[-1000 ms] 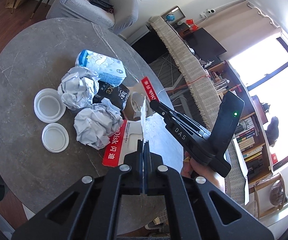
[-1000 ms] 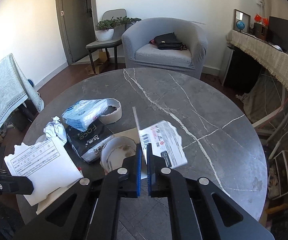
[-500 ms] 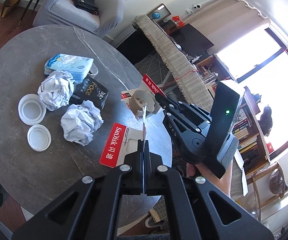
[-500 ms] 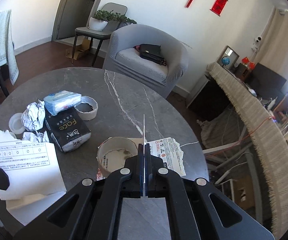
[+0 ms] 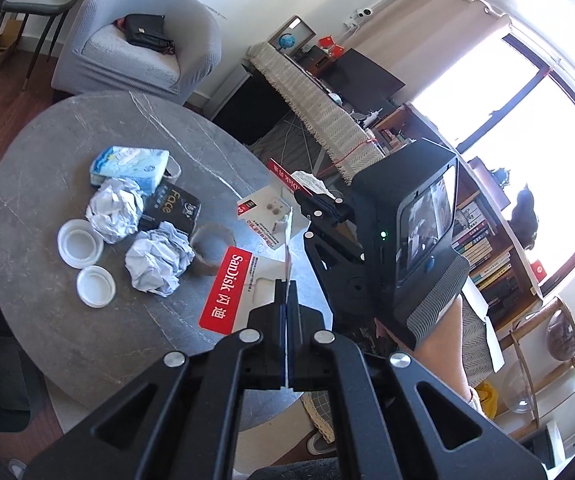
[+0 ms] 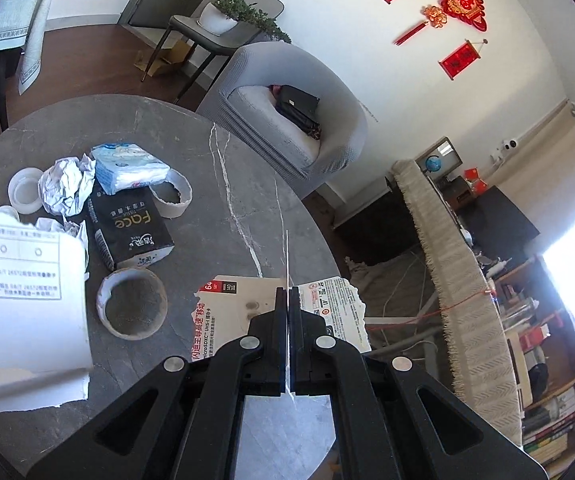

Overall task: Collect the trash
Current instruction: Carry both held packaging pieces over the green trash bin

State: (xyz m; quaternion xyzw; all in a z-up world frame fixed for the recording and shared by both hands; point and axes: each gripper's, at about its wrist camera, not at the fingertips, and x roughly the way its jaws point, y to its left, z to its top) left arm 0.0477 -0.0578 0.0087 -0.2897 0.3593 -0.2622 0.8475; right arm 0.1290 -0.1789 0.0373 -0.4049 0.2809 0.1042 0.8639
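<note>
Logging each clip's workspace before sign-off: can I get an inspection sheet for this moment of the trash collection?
surface: round grey marble table, white veins.
job's things: two crumpled paper balls; two white lids; two cardboard tape cores; torn SanDisk card.
clutter: blue tissue pack lying against black tissue pack.
grippers: left tool shut on a white printed sheet; right tool shut on a torn card scrap.
cables: white leads on the floor by the fringed sideboard.
surroundings: grey armchair holding a black bag; bookshelf; bright window.
</note>
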